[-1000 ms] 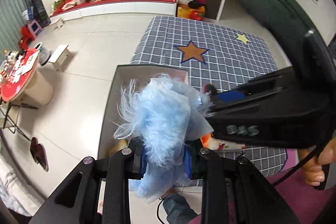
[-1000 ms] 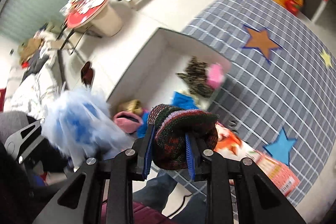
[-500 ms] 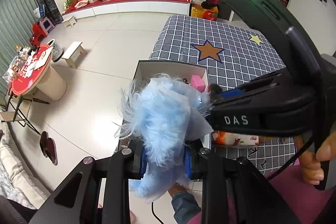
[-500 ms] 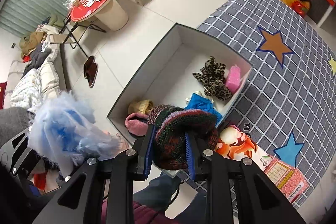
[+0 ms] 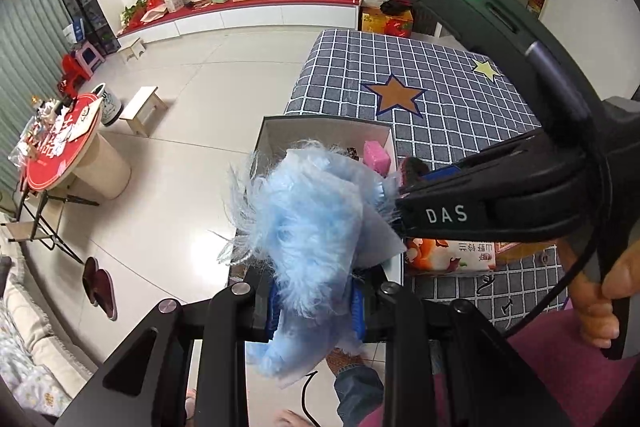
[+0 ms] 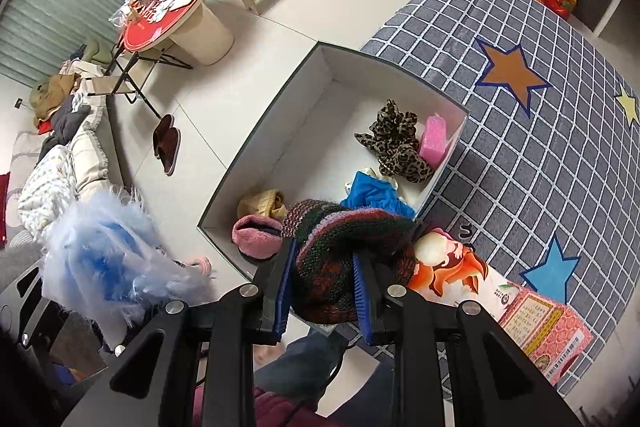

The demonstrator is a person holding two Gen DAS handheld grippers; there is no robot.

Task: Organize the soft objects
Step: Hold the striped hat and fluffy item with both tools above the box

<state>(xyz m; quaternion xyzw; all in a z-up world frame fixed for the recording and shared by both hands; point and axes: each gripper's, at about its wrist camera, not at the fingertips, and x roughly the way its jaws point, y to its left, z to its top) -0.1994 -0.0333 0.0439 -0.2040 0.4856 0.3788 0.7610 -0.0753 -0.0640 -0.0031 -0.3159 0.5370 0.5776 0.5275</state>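
1. Left tongs [image 5: 316, 303] are clenched on a fluffy light-blue soft item [image 5: 308, 223].
2. Right tongs [image 6: 322, 295] grip a dark striped knit hat [image 6: 348, 251].
3. Beyond them, the white box [image 6: 264, 131] on the floor holds a pink knit piece [image 6: 256, 235], blue cloth [image 6: 374, 193], leopard scrunchie [image 6: 396, 143] and pink sponge [image 6: 434, 137].

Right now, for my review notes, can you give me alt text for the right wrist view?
The right gripper is shut on a dark striped knit hat, held above a white box containing a leopard-print scrunchie, pink sponge, blue cloth and pink slipper. At left, a fluffy light-blue item sits in the other gripper.
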